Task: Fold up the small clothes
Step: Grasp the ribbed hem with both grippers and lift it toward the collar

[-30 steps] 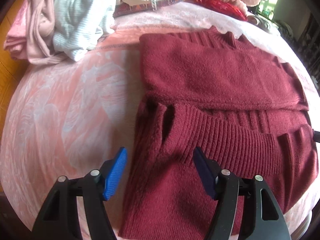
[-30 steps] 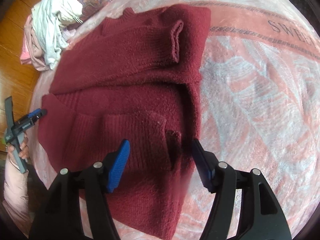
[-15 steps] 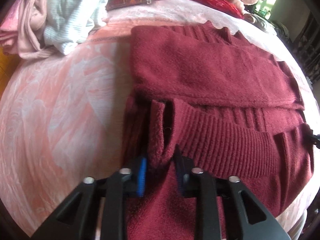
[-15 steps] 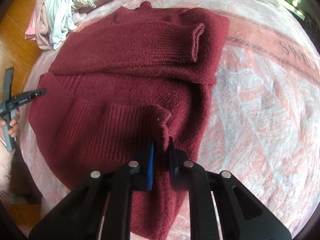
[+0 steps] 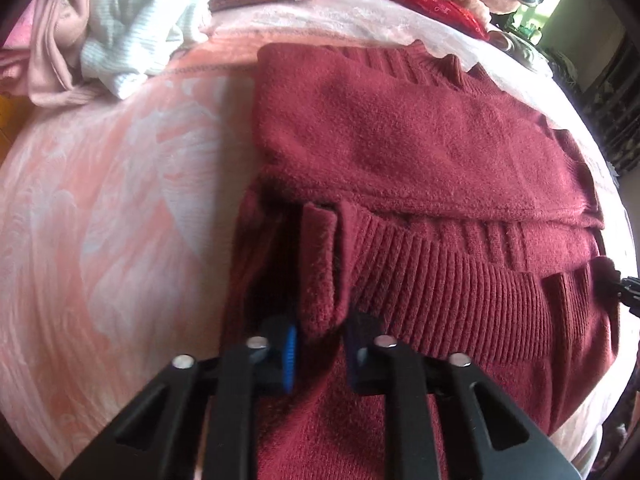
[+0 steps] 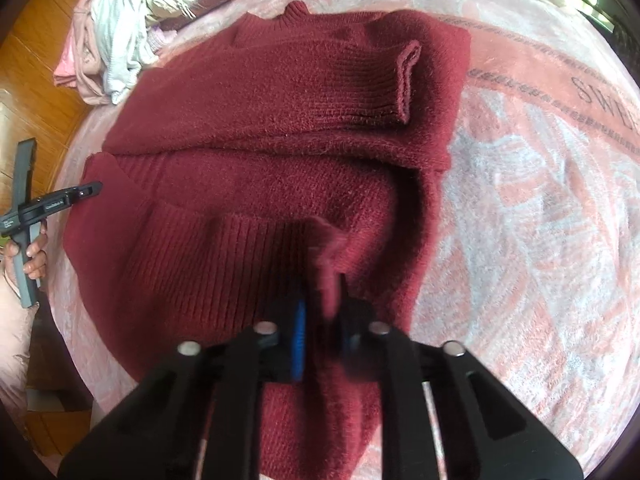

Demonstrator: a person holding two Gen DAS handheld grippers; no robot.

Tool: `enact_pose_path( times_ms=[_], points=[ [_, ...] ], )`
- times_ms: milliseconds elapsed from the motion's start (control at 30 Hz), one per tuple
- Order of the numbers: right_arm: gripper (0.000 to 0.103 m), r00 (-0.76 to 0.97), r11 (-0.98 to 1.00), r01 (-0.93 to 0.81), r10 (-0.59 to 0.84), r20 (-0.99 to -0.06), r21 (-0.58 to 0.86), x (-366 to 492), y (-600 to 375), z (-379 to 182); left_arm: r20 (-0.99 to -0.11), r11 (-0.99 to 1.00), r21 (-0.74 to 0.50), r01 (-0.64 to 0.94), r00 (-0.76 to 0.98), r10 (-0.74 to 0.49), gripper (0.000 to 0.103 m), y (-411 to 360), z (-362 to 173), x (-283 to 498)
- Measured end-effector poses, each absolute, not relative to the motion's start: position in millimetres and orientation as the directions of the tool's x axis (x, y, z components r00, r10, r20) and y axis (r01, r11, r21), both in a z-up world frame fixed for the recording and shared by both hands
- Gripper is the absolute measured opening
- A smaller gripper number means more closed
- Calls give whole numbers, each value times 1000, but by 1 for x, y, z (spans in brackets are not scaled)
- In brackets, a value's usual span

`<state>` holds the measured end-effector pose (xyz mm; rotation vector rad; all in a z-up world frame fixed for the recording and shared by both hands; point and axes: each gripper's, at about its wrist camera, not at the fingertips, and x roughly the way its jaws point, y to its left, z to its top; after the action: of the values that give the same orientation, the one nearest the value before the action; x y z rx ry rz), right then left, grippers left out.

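Dark red sweater [image 5: 420, 148] spread flat on the pink patterned bed blanket [image 5: 100, 220], partly folded, one sleeve laid across the chest with its ribbed cuff [image 6: 404, 80] near the sweater's right edge. Left tongs [image 5: 320, 350] clenched on a raised pleat of knit at the sweater's near left corner, beside the ribbed hem [image 5: 460, 280]; jaws just closing in, blue pads pressing the fabric from both sides. Right tongs [image 6: 322, 330] likewise clamped on a pinched-up ridge of the sweater at its near right corner, cloth standing up between the pads. Seen from the right wrist, left tongs at the sweater's far left edge, a hand [image 6: 34, 254] wrapped round the grey handle. Beyond the sweater's collar, a heap of pale clothes [image 5: 120, 28] at the blanket's edge; wooden floor [image 6: 36, 60] past that.
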<state>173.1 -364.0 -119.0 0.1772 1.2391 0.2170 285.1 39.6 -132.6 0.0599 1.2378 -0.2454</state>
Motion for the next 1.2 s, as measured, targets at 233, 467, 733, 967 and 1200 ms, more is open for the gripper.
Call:
enact_pose_path(
  times_ms=[233,467,733,967,1200],
  points=[
    [6,346,948,-80,316,-884,308,152,-373,-109,-914,971,-130,203,355,-197,10,53,-118,259],
    [11,310,958,-51,285,-907,283,162,-370,-124,-927,975,-131,181,327,-185,13,55,-133,262],
    [6,310,954,-53,295,-904,294,163,-367,-126,-936,976,-103,191,312,-160,18,48,-141,271],
    [6,405,922,-87,379,-832,378,130,-378,-89,-896,971,-142,193,391,-209,7,56,-110,237],
    [6,443,920,-91,380,-812,382,133,-382,-66,-868,974,-161,158,448,-216,6,67,-84,236]
  ],
)
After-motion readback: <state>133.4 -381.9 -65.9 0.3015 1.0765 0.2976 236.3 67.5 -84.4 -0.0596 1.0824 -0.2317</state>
